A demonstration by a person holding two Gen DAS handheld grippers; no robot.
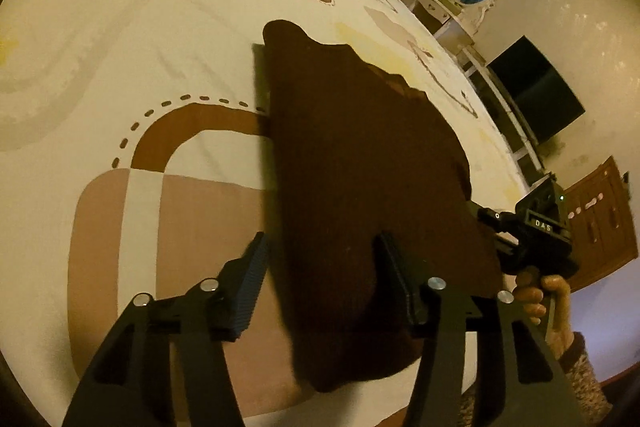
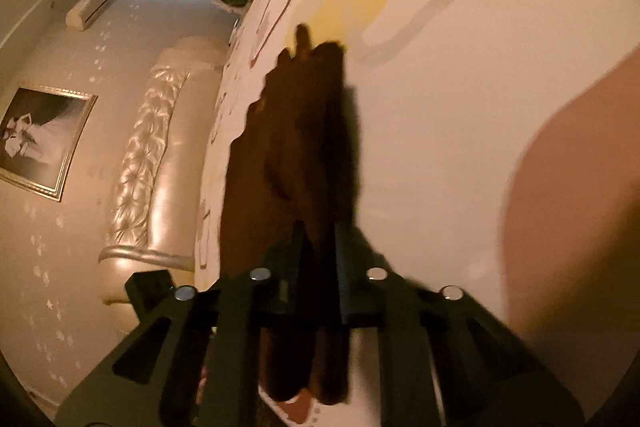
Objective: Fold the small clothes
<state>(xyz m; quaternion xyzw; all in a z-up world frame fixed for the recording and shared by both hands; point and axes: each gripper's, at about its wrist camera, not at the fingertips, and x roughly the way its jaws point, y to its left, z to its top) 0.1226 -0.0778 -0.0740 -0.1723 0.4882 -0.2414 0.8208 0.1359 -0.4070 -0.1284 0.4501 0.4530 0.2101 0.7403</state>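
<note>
A dark brown garment point(image 1: 360, 163) is seen lifted above a cream bedsheet point(image 1: 120, 39) printed with brown and tan shapes. In the left wrist view the cloth hangs in front of the left gripper point(image 1: 320, 267), whose jaws are spread wide; the cloth lies between them and drapes against the right-hand finger point(image 1: 396, 275), while the left-hand finger point(image 1: 250, 275) stands clear of it, so no pinch is made there. At the right edge of that view the right gripper point(image 1: 496, 223) is seen, held by a hand point(image 1: 540, 297) in a knitted sleeve point(image 1: 588, 379), with the garment's edge running into its tip.

In the right wrist view the right gripper point(image 2: 318, 239) is pressed together on a bunched fold of the garment point(image 2: 296, 131), which stretches away from the jaws over the bedsheet point(image 2: 460, 107). A tufted headboard point(image 2: 148, 155) and a framed picture point(image 2: 44, 139) are seen at the left, beyond the bed.
</note>
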